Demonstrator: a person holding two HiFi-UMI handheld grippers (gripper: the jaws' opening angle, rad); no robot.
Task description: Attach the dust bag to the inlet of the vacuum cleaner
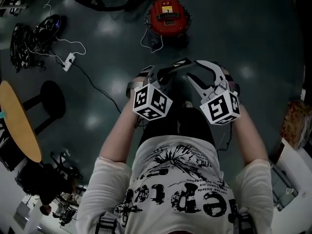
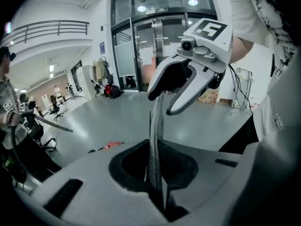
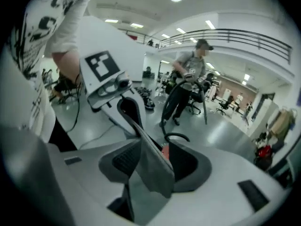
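The red vacuum cleaner (image 1: pixel 168 16) stands on the dark floor straight ahead, well beyond both grippers. Held side by side at waist height, the grippers face each other. The grey dust bag (image 2: pixel 156 140) spans between them, edge-on in the left gripper view and a flat hanging sheet (image 3: pixel 150 168) in the right gripper view. My left gripper (image 1: pixel 170 72) is shut on one end of the bag. My right gripper (image 1: pixel 197 74) is open; its white fingers (image 2: pixel 188 86) stand apart, and the bag lies loosely between the jaws without being pinched.
A black hose (image 1: pixel 131 1) curls behind the vacuum. A power strip (image 1: pixel 69 61) and a heap of cables (image 1: pixel 34 35) lie at far left. A round wooden table (image 1: pixel 17 121) and a dark stool (image 1: pixel 51 99) stand left. A person (image 3: pixel 188 79) stands nearby.
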